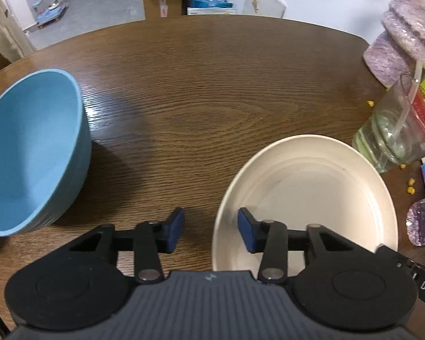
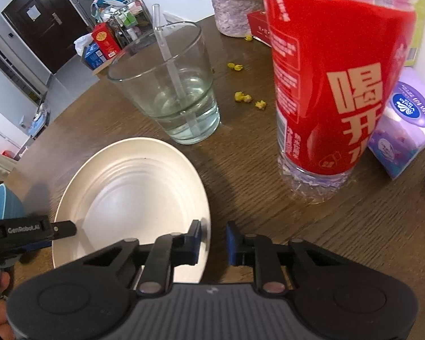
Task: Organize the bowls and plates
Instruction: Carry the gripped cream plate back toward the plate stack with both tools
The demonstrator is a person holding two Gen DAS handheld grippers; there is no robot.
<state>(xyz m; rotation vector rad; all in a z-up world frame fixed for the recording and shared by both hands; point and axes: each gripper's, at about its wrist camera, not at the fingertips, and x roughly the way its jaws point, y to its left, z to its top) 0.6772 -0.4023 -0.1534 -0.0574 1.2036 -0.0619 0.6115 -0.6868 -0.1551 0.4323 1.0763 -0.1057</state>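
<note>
blue bowl [image 1: 28,147] cropped, bottle [image 2: 337,85] top cropped

The table [image 1: 212,90] is dark brown with a wavy wood grain pattern. The bowl [image 1: 28,147] is light blue, with fine ridges on its outside. The plate [image 2: 130,195] is cream white and has ringed grooves inside. The glass [image 2: 170,90] is clear, with a clear straw. The bottle [image 2: 334,85] carries a red label with pale characters. The tissue pack [image 2: 405,124] is purple and white. Small yellow crumbs [image 2: 242,97] lie on the wood. Both grippers are black with dark blue pads [image 1: 175,229].
</note>
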